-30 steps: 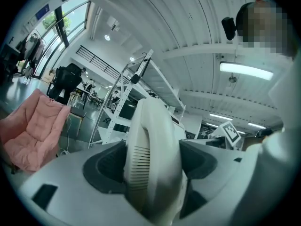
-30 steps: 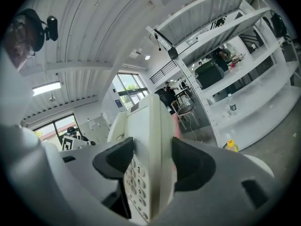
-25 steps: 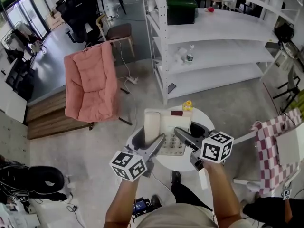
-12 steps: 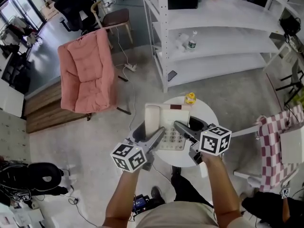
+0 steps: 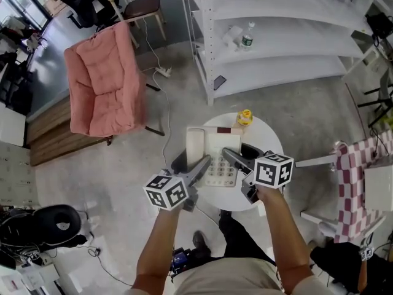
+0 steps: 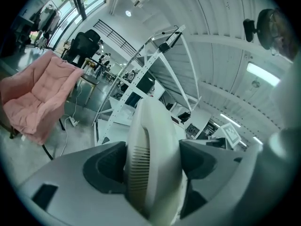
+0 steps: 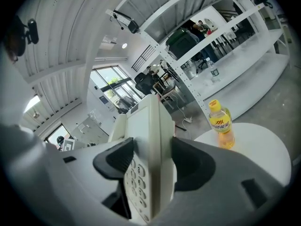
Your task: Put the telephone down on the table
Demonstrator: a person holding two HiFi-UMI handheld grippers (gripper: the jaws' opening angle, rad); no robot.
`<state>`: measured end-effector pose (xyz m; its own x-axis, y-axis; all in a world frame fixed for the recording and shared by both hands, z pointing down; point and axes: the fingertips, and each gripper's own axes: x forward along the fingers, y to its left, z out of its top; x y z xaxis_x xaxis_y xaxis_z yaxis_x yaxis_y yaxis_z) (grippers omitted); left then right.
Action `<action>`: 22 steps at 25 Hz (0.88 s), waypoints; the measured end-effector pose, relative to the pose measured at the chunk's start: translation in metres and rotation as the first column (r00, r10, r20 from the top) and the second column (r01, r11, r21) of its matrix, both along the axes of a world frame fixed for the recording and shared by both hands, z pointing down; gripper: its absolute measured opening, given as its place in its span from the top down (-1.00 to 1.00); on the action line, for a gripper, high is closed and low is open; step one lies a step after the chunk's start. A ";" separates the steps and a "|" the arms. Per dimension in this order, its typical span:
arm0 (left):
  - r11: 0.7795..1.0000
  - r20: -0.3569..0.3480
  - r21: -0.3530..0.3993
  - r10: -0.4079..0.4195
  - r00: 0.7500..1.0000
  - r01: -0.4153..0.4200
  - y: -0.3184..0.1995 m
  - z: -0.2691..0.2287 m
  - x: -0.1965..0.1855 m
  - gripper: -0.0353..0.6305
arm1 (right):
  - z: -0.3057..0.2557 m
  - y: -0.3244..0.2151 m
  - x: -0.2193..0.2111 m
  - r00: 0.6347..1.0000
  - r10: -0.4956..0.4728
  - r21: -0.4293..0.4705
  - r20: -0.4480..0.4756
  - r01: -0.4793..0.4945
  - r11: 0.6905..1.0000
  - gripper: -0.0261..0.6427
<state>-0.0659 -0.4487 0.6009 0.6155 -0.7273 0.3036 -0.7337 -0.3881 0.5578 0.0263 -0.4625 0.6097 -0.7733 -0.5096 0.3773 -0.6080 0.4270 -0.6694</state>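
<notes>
A cream desk telephone [image 5: 213,157] with its handset on the left is held over the round white table [image 5: 270,141]. My left gripper [image 5: 200,168] is shut on the handset side; in the left gripper view the ribbed handset [image 6: 151,164] fills the gap between the jaws. My right gripper [image 5: 232,160] is shut on the right edge of the body, and the keypad [image 7: 136,173] shows between its jaws in the right gripper view. Whether the telephone's base touches the tabletop cannot be told.
A small yellow bottle [image 5: 245,117] stands at the table's far edge, also seen as the bottle [image 7: 220,125]. A pink armchair [image 5: 101,82] is at the left. White shelving [image 5: 282,48] stands behind, and a checkered-cloth chair [image 5: 359,171] at the right.
The head view has shifted, so the table and telephone sit a little higher in frame. Both grippers stay shut on the telephone over the table, with no clear shift relative to it.
</notes>
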 end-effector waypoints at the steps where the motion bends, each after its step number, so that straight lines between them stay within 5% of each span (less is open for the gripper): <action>1: 1.000 0.001 -0.010 0.001 1.000 -0.001 -0.002 0.007 0.001 -0.13 | 0.008 -0.002 0.001 1.000 0.001 -0.014 0.004 -0.001 1.000 0.21; 22: 0.977 0.032 -0.214 -0.002 0.999 0.009 -0.050 0.148 0.001 -0.13 | 0.152 -0.048 0.005 0.998 0.046 -0.198 0.031 -0.039 0.979 0.21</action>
